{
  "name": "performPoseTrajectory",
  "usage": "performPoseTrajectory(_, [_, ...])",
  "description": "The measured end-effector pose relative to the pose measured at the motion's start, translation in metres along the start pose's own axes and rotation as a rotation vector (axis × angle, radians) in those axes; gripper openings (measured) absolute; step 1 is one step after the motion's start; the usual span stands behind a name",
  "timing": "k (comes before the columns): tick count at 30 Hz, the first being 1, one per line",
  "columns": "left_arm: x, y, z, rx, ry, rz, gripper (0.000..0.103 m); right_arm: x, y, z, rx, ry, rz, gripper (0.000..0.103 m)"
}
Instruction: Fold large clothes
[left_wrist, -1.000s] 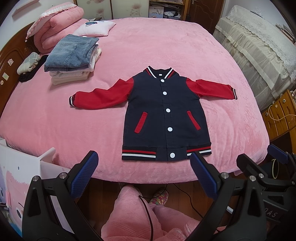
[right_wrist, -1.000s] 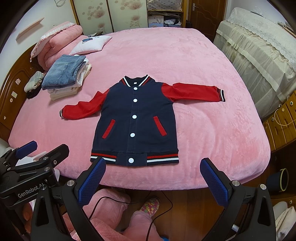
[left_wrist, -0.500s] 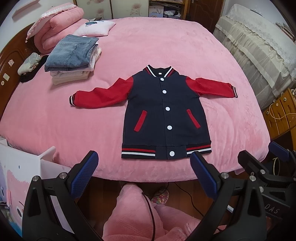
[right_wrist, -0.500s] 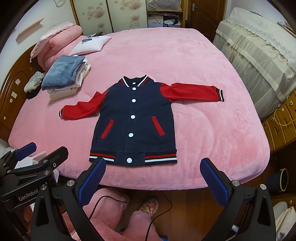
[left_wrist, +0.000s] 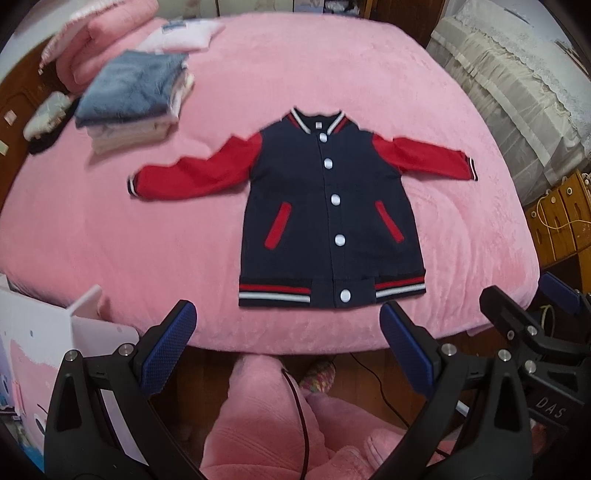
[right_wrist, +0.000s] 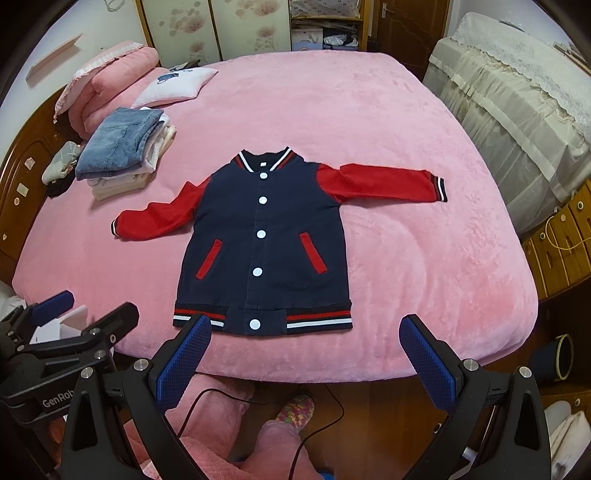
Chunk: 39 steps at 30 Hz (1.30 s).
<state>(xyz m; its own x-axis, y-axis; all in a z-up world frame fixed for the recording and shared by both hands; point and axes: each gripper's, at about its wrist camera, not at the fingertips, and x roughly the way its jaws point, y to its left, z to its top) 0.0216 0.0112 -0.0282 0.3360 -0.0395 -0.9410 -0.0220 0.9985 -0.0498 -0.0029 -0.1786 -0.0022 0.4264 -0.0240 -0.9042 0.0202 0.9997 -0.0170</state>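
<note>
A navy varsity jacket (left_wrist: 328, 214) with red sleeves and white snaps lies flat and face up on the pink bed, both sleeves spread out; it also shows in the right wrist view (right_wrist: 264, 243). My left gripper (left_wrist: 288, 332) is open and empty, held off the bed's near edge just below the jacket's striped hem. My right gripper (right_wrist: 304, 345) is open and empty, also at the near edge below the hem. Each gripper shows at the side of the other's view.
A stack of folded clothes topped by jeans (right_wrist: 122, 147) sits at the bed's back left, beside a pink rolled quilt (right_wrist: 107, 88) and a white pillow (right_wrist: 173, 86). A cream-covered piece of furniture (right_wrist: 517, 103) and wooden drawers (right_wrist: 561, 236) stand right. A white box (left_wrist: 48, 343) stands left.
Both grippers have moved forward and slightly down toward the bed's near edge, so the jacket's hem sits closer to the fingertips. The jacket has not moved.
</note>
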Motion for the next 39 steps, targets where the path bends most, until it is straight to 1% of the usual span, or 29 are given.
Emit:
performPoseTrajectory(1, [0.007,0.005,0.001,-0.009,0.027,-0.014,0.099,0.012,-0.001,0.006,0.003,0.015,-0.001,0.103])
performPoseTrajectory(3, [0.022,0.018,0.001,-0.045,0.082,-0.063,0.099,0.023,0.005,0.007,0.003,0.044,-0.001,0.103])
performPoseTrajectory(6, [0.051,0.044,0.001,-0.131,0.148,-0.163,0.098,0.042,0.016,0.008,0.007,0.071,0.005,0.103])
performPoseTrajectory(7, [0.062,0.053,0.002,-0.156,0.161,-0.180,0.098,0.050,0.021,0.007,0.006,0.081,0.002,0.103])
performPoseTrajectory(9, [0.081,0.070,0.006,-0.191,0.171,-0.193,0.098,0.069,0.035,0.007,0.003,0.104,0.002,0.103])
performPoseTrajectory(11, [0.101,0.090,0.012,-0.235,0.171,-0.210,0.097,0.089,0.051,0.008,0.003,0.116,0.004,0.103])
performPoseTrajectory(12, [0.112,0.104,0.017,-0.275,0.162,-0.219,0.096,0.101,0.063,0.011,0.001,0.121,0.003,0.103])
performPoseTrajectory(13, [0.122,0.120,0.021,-0.322,0.147,-0.215,0.091,0.114,0.074,0.013,-0.005,0.132,0.006,0.103])
performPoseTrajectory(14, [0.130,0.133,0.025,-0.360,0.133,-0.210,0.089,0.128,0.086,0.017,-0.011,0.142,0.005,0.103])
performPoseTrajectory(16, [0.155,0.170,0.035,-0.458,0.103,-0.194,0.089,0.151,0.108,0.025,-0.011,0.145,-0.001,0.103])
performPoseTrajectory(19, [0.190,0.226,0.052,-0.599,0.075,-0.209,0.086,0.182,0.138,0.041,-0.011,0.149,-0.008,0.103])
performPoseTrajectory(21, [0.214,0.260,0.063,-0.687,0.057,-0.211,0.078,0.203,0.158,0.052,-0.008,0.146,-0.012,0.103])
performPoseTrajectory(22, [0.227,0.279,0.069,-0.738,0.050,-0.198,0.072,0.213,0.166,0.058,-0.003,0.150,-0.019,0.103])
performPoseTrajectory(23, [0.237,0.296,0.074,-0.782,0.034,-0.177,0.067,0.223,0.173,0.062,0.007,0.156,-0.027,0.103])
performPoseTrajectory(24, [0.247,0.312,0.078,-0.821,0.014,-0.147,0.067,0.234,0.181,0.067,0.024,0.164,-0.031,0.103])
performPoseTrajectory(25, [0.254,0.324,0.085,-0.844,0.001,-0.132,0.067,0.245,0.187,0.072,0.042,0.174,-0.031,0.103])
performPoseTrajectory(26, [0.268,0.343,0.092,-0.883,-0.020,-0.110,0.067,0.253,0.188,0.076,0.054,0.184,-0.027,0.103])
performPoseTrajectory(27, [0.276,0.354,0.095,-0.910,-0.028,-0.102,0.066,0.265,0.196,0.080,0.064,0.196,-0.025,0.103])
performPoseTrajectory(29, [0.296,0.375,0.100,-0.982,-0.044,-0.118,0.056,0.283,0.205,0.082,0.064,0.218,-0.019,0.103])
performPoseTrajectory(31, [0.310,0.387,0.106,-1.023,-0.065,-0.157,0.056,0.301,0.216,0.084,0.050,0.232,-0.014,0.103])
performPoseTrajectory(32, [0.318,0.392,0.111,-1.028,-0.086,-0.180,0.055,0.309,0.221,0.084,0.039,0.236,-0.012,0.103])
performPoseTrajectory(33, [0.322,0.393,0.112,-1.021,-0.095,-0.181,0.055,0.315,0.224,0.083,0.030,0.240,-0.012,0.103])
performPoseTrajectory(34, [0.327,0.394,0.118,-1.007,-0.109,-0.180,0.049,0.320,0.226,0.081,0.024,0.246,-0.014,0.103])
performPoseTrajectory(35, [0.329,0.394,0.123,-0.992,-0.127,-0.188,0.036,0.329,0.231,0.081,0.021,0.259,-0.017,0.103])
performPoseTrajectory(36, [0.332,0.396,0.127,-0.986,-0.133,-0.185,0.035,0.332,0.232,0.079,0.022,0.269,-0.015,0.103])
performPoseTrajectory(37, [0.335,0.398,0.132,-0.986,-0.142,-0.177,0.030,0.335,0.231,0.077,0.026,0.276,-0.012,0.103])
performPoseTrajectory(38, [0.337,0.401,0.135,-0.997,-0.154,-0.170,0.023,0.341,0.234,0.079,0.033,0.283,-0.009,0.103])
performPoseTrajectory(39, [0.338,0.400,0.136,-1.010,-0.160,-0.156,0.022,0.341,0.232,0.076,0.036,0.284,-0.009,0.103])
